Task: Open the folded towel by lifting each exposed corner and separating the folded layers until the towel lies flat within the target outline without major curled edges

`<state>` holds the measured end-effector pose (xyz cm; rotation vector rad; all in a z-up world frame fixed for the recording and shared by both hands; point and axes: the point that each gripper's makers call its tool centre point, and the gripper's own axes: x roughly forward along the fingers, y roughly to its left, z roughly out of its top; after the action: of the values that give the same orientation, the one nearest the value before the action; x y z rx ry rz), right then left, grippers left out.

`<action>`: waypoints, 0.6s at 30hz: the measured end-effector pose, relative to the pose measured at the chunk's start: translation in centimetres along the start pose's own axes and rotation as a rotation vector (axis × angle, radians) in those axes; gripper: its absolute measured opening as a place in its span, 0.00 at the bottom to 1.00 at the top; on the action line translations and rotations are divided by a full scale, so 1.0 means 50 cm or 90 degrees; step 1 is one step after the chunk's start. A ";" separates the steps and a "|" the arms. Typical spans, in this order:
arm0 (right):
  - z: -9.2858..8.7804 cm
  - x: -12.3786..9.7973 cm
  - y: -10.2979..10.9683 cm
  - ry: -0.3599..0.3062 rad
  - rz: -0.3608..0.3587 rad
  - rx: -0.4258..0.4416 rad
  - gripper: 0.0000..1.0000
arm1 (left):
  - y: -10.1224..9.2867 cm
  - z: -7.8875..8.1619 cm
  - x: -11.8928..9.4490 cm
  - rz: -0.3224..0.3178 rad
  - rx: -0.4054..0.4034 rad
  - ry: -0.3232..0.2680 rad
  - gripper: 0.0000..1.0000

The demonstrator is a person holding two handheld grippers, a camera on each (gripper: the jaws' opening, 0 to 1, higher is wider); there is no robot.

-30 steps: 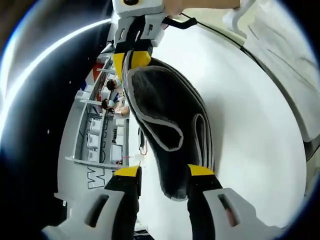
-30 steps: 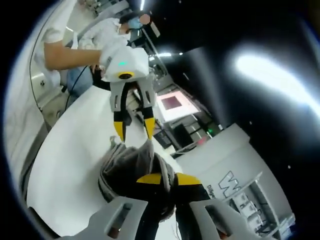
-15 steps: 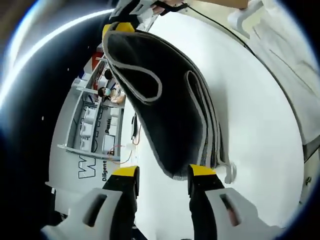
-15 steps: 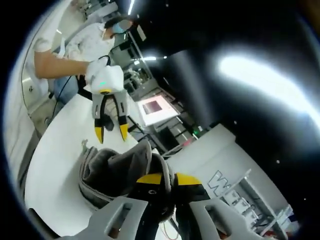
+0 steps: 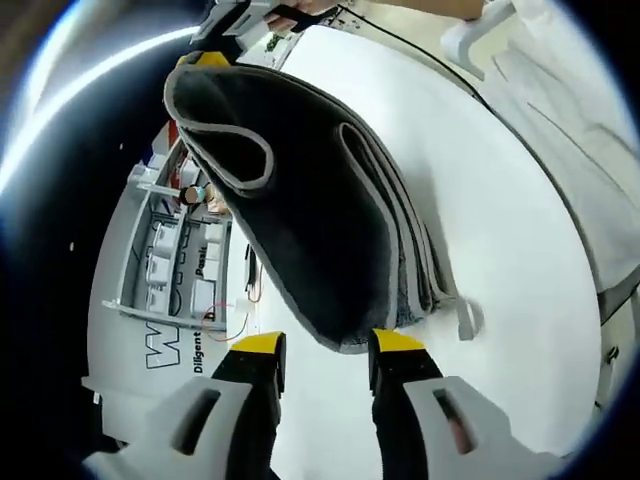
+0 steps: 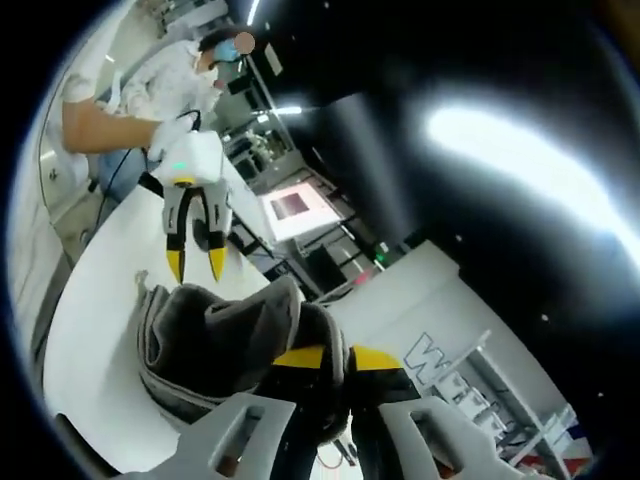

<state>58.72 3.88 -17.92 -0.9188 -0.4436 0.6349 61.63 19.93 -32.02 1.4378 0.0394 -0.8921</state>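
The dark grey towel [image 5: 320, 210] lies on a round white surface [image 5: 500, 250]. It has a pale grey edge all around it. It is still folded, and you can see many layers stacked along one side. A small loop tag [image 5: 466, 318] sticks out from that side and rests on the surface.

In the left gripper view, the left gripper [image 5: 320, 345] is near the bottom with its two yellow tips apart. Nothing is between them. The near end of the towel sits just above the tips. I cannot tell if the tips touch it.

At the far end of the towel, the right gripper [image 5: 215, 40] comes in from the top. One of its yellow tips sits right at the towel's far corner.

In the right gripper view, the right gripper [image 6: 325, 357] has its yellow tips squeezed together on a corner of the towel [image 6: 220, 345]. The cloth bunches up and lifts around the tips. Further off, the left gripper [image 6: 195, 265] points down at the other end of the towel, with its tips apart. A person's hand [image 6: 165, 135] holds it.

Behind the surface there is a white wall with big letters [image 6: 455, 375] on it.
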 end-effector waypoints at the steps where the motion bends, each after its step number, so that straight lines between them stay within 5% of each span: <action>1: -0.002 -0.002 -0.003 0.000 -0.001 0.001 0.01 | -0.004 -0.001 0.004 -0.004 0.000 0.001 0.33; 11: -0.013 -0.011 -0.009 0.008 0.002 0.003 0.01 | -0.041 0.004 0.030 -0.039 -0.016 -0.002 0.33; 18: -0.027 -0.012 -0.007 0.024 0.008 0.011 0.01 | -0.063 -0.002 0.041 -0.074 -0.016 -0.004 0.23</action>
<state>59.22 2.55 -18.42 -0.9161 -0.3986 0.6307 61.38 19.34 -35.72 1.4206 0.1301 -0.9885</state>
